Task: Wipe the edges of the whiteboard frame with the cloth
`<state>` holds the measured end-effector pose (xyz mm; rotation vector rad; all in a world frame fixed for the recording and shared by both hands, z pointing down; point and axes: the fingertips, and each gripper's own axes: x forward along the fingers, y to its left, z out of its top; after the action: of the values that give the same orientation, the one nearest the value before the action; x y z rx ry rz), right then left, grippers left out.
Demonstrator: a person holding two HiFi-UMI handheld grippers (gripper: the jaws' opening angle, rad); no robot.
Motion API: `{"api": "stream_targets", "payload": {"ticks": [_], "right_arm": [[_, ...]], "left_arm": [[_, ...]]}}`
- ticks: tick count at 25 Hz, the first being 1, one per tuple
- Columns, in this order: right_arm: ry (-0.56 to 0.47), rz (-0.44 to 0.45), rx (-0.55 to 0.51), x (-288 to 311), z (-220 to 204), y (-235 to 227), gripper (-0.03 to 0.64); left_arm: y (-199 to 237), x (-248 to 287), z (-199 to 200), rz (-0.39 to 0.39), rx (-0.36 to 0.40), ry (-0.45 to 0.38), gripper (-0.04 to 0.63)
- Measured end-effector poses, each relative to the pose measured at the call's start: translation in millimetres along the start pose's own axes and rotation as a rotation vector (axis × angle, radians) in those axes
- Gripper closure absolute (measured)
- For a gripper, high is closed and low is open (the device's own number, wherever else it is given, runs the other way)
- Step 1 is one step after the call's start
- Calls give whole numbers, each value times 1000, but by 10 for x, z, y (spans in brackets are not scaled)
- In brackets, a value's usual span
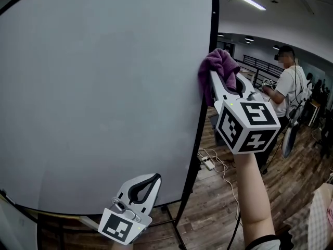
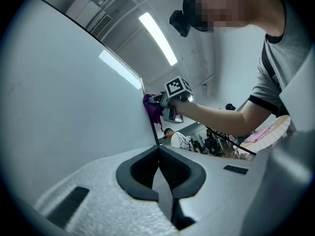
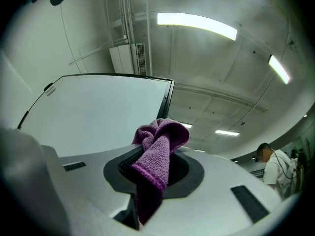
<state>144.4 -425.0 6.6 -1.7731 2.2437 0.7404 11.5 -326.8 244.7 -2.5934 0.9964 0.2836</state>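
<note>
This is looking like an open office or lab space: strip lights (image 1: 246,0) are glowing overhead, cables (image 1: 219,165) are trailing across the wooden floor (image 1: 208,207), a whiteboard (image 1: 104,87) is standing here, and another person (image 1: 286,85) is working behind.

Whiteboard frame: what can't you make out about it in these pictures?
Contact spot: head view, the cloth covers where it meets the frame.
Bottom edge: head view, partly behind the left gripper.
Dirt on the frame: too thin and dark in every view.
</note>
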Motion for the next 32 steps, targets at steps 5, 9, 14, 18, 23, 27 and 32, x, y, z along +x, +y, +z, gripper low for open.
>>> {"api": "stream_targets", "payload": {"ticks": [5, 9, 14, 18, 23, 27, 32], "right_arm": [[18, 1, 10, -72, -155, 40, 548], [25, 0, 24, -152, -278, 65, 548], [40, -7, 37, -228, -430, 104, 548], [52, -10, 50, -281, -533, 135, 548], [77, -11, 50, -326, -694, 204, 548], [99, -15, 47, -389, -804, 236, 548], [132, -20, 56, -469, -969, 289, 548]], "left_arm": [[-38, -32, -50, -4, -4, 8, 578], [-88, -65, -79, -5, -11, 10, 578], [-115, -116, -125, -7, -19, 20, 578], [-135, -157, -144, -10, -21, 23, 578], [-149, -200, -182, -11, -35, 25, 578], [-205, -232, -193, -18, -38, 32, 578], [-253, -287, -205, -23, -45, 32, 578]]}}
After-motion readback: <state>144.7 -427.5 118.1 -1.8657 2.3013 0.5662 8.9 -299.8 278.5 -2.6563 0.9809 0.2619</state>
